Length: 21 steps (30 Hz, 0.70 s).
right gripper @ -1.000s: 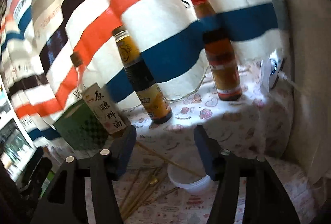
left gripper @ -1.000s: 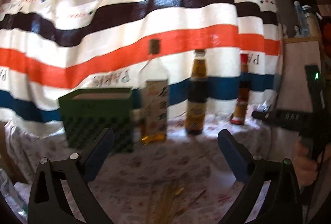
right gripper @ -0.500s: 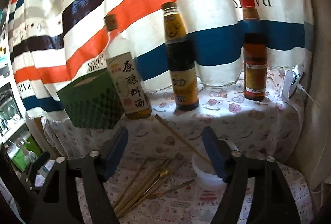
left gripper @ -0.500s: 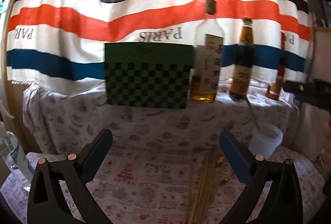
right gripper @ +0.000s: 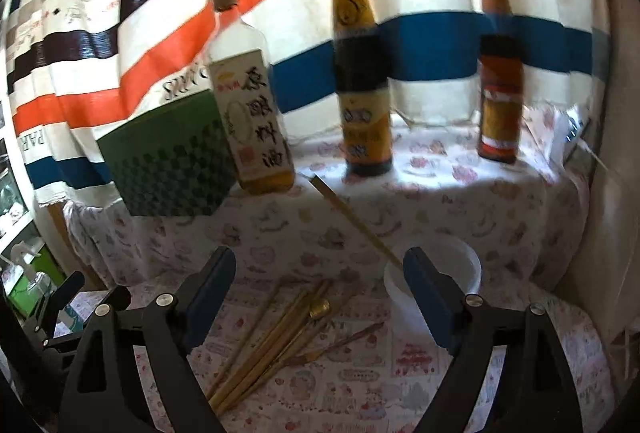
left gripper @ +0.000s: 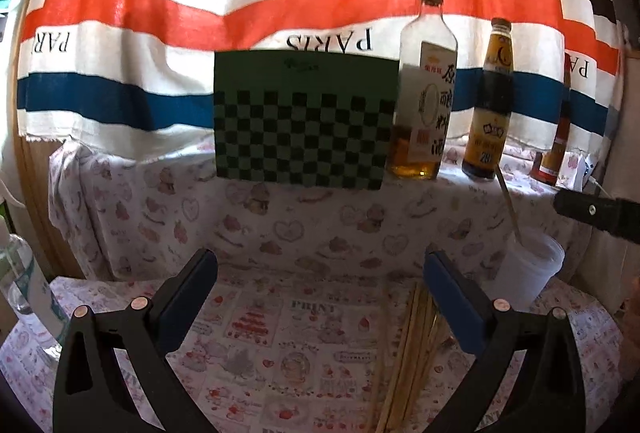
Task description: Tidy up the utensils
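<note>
Left wrist view. The left gripper (left gripper: 320, 297) stands wide, blue pads apart, nothing between them, over the printed pink-and-white tablecloth (left gripper: 280, 345). A loose bundle of thin tan wooden chopsticks (left gripper: 404, 353) lies flat on the cloth at lower right, beside the right-hand finger. At right of frame a white translucent plastic cup (left gripper: 528, 273) stands upright with a single chopstick (left gripper: 508, 205) leaning out of it. On the raised ledge behind: a green checkered box (left gripper: 304, 121) at centre, then a clear square bottle of amber liquid (left gripper: 424, 93), a dark sauce bottle with yellow label (left gripper: 490, 105), and a red-capped bottle (left gripper: 556, 149) at far right. A striped cloth backdrop (left gripper: 160, 13) fills the top.

Right wrist view. The right gripper (right gripper: 320, 297) has its jaws opening, already wide, with nothing pressed between the pads. The chopstick bundle (right gripper: 276, 333) lies at lower centre between the fingers, fanned, with a small brass-coloured piece (right gripper: 320, 309) among it; what that is I cannot tell. The cup (right gripper: 464, 261) sits at centre right, partly behind the right-hand finger.

Handling, as a judgement: the sticks are light, stiff and smooth, and likely to roll or slip out of a pinch. Best taken near mid-length, across the stick, one or two at a time. The cup is light and may tip when a stick drops in.
</note>
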Motion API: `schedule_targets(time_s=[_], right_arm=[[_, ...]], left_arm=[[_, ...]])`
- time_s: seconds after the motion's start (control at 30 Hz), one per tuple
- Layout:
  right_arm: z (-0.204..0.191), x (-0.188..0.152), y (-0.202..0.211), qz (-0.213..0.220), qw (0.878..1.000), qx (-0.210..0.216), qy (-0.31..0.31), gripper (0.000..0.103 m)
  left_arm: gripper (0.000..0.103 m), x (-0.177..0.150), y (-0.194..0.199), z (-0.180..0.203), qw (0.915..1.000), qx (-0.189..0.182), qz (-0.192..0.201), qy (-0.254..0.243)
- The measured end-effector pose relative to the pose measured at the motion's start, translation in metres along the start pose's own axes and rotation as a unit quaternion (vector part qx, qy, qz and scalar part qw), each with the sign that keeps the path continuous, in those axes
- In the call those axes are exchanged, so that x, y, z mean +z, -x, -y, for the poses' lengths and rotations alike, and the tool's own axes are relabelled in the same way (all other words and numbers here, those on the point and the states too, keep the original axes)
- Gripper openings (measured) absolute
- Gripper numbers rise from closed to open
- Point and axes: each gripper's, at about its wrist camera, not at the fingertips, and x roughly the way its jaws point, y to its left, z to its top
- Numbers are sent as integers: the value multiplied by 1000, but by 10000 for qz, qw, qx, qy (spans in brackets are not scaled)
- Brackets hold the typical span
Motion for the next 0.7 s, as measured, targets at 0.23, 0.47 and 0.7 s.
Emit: schedule_targets(time_s=[0.23,0.47,0.7], right_arm=[[10,-33,-6,-177,9997,-185,13,87],[10,-63,-41,-799,9966,56,176,87],[2,-84,-65,-1139,9927,23,400,87]], left_arm=[[102,-7,-13,4,9996,-83,-282,-39],[102,-18,-31,1,9983,285,-514,-44],[102,-21,-38,-4,9975,375,-599,-60]])
